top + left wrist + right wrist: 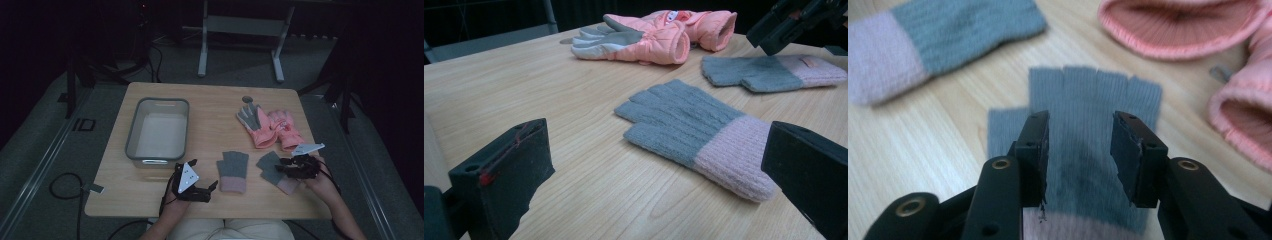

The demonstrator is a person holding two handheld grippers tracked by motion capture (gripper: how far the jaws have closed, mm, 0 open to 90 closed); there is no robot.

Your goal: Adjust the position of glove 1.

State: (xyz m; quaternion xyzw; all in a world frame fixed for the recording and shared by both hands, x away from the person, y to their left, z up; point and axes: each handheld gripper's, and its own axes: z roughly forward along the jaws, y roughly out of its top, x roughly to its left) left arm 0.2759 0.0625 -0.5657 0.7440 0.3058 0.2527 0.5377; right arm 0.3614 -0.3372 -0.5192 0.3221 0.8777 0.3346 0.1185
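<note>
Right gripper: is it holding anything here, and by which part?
Nothing is held. The right gripper hovers with jaws apart over the grey glove, which lies flat on the table.

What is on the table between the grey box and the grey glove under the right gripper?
The other grey glove lies there, with the left gripper beside its cuff, seen in the high view.

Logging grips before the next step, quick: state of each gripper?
Left gripper: open, holding nothing.
Right gripper: open above the grey glove, not gripping it.
</note>
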